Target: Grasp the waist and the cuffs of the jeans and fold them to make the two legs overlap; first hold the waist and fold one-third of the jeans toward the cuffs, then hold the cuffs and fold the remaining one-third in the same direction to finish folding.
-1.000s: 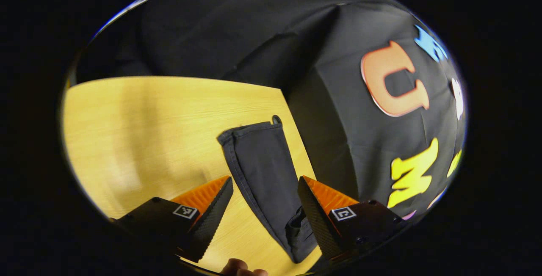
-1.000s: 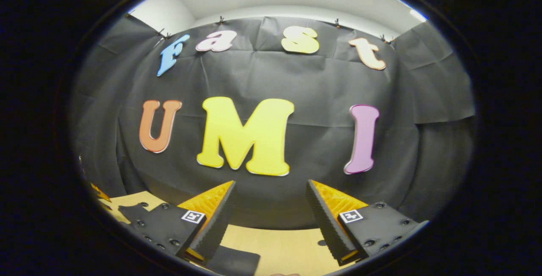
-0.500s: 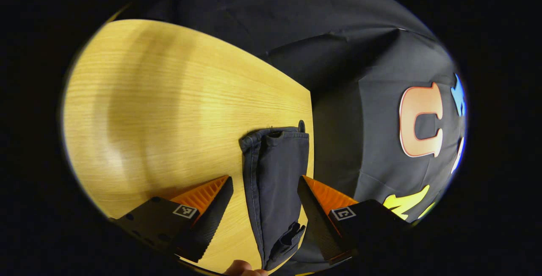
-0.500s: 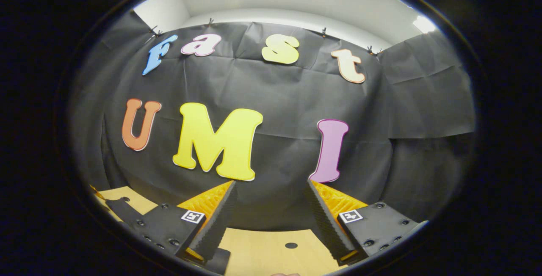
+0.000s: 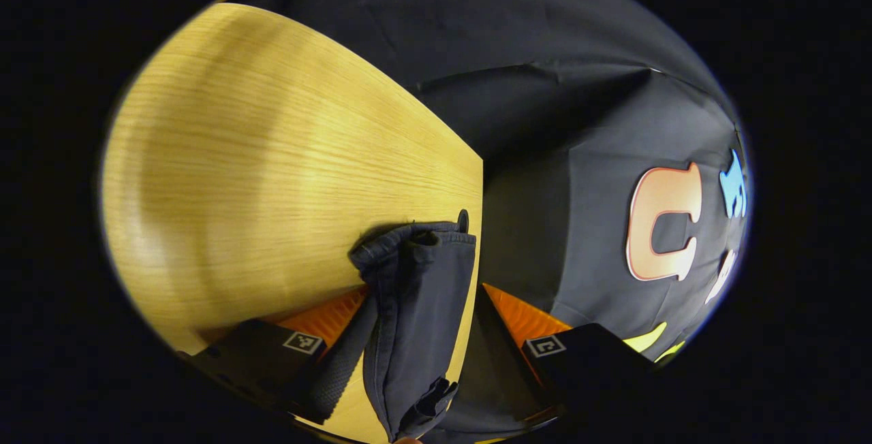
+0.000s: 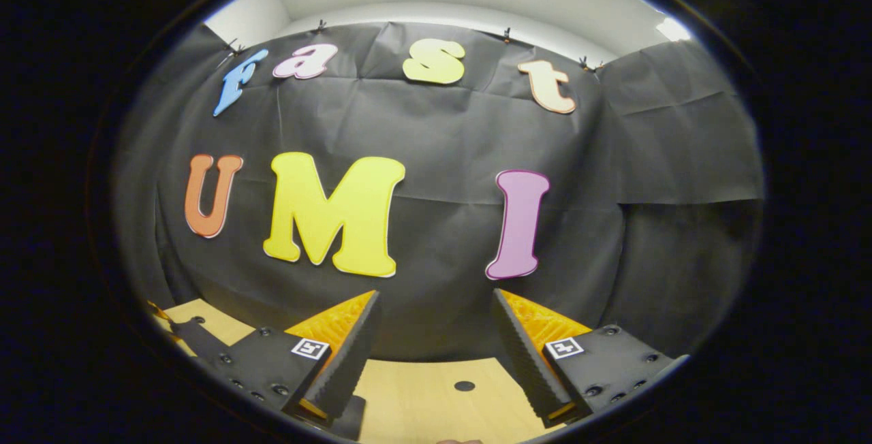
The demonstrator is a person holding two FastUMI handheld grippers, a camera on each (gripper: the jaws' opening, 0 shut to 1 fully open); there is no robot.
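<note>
Jeans (image 5: 415, 321) hang as a dark folded strip in the lower centre of the left gripper view, their cuff end resting near the far edge of the wooden table (image 5: 272, 158), beside a small hole in it. Compared with half a second ago the cloth has bunched and slid over the left finger, and the camera has dipped closer, so I judge the left gripper (image 5: 422, 349) is closing in for a grab at the strip; its fingers stand apart with the cloth between them, not yet pinched. Over in the right gripper view, the right gripper (image 6: 432, 355) is spread wide with nothing between its fingers, held level and aimed at the booth wall, hovering above the table edge (image 6: 422, 396) much as before.
</note>
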